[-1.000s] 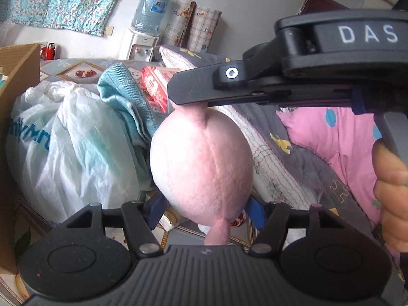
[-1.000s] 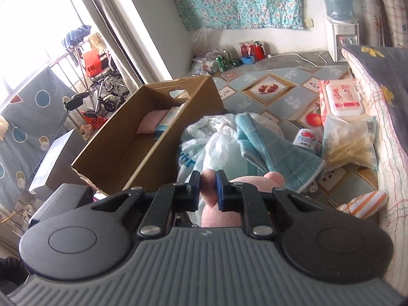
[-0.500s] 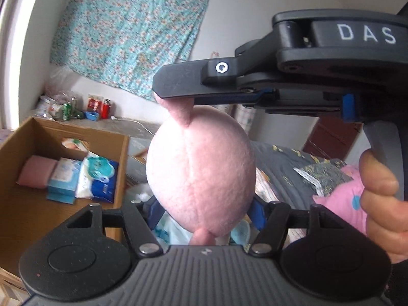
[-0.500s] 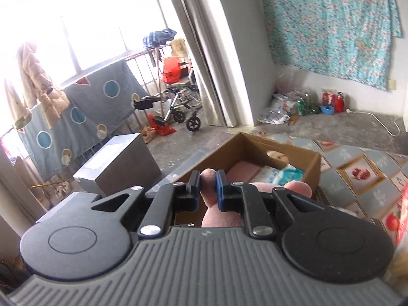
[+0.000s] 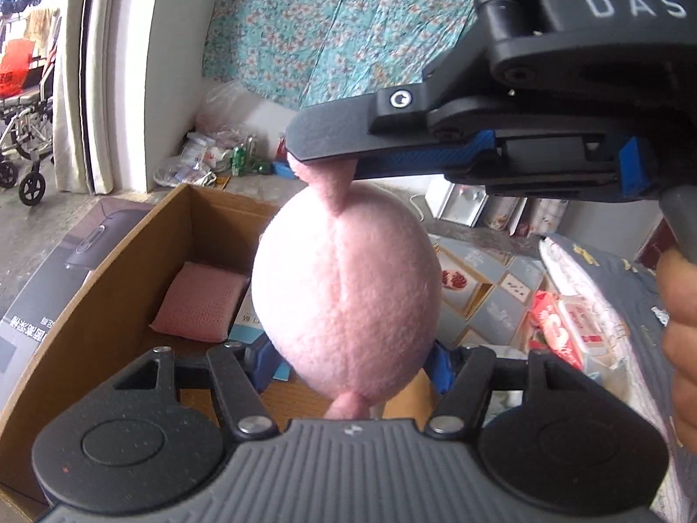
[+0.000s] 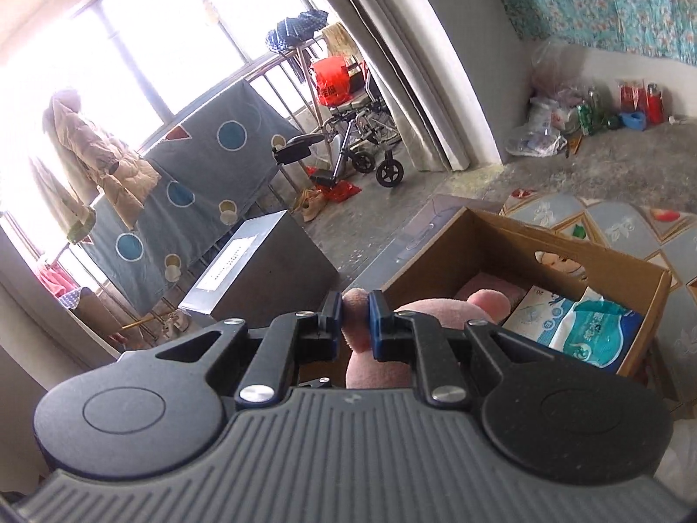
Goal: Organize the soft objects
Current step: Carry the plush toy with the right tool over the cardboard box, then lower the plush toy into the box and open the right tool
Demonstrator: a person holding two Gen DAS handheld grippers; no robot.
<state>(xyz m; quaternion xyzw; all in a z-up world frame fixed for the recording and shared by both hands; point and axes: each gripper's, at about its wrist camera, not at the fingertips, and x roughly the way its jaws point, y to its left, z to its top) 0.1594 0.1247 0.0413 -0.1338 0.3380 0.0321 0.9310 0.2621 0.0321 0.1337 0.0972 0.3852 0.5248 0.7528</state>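
A pink plush toy hangs in the air between both grippers, above an open cardboard box. My left gripper is shut on its round body, one blue pad on each side. The right gripper reaches in from the right and pinches a small nub on top of the toy. In the right wrist view my right gripper is shut on that pink plush toy nub. The cardboard box holds a pink cushion and wipe packs.
A person's hand holds the right gripper's handle. A grey box stands left of the cardboard box, a wheelchair by the curtain. Red wipe packs lie on the patterned mat beside a bed's grey quilt.
Both grippers have carried the plush toy leftward and a little up, from over the white plastic bag and blue towel to above the cardboard box. Their grips are unchanged.
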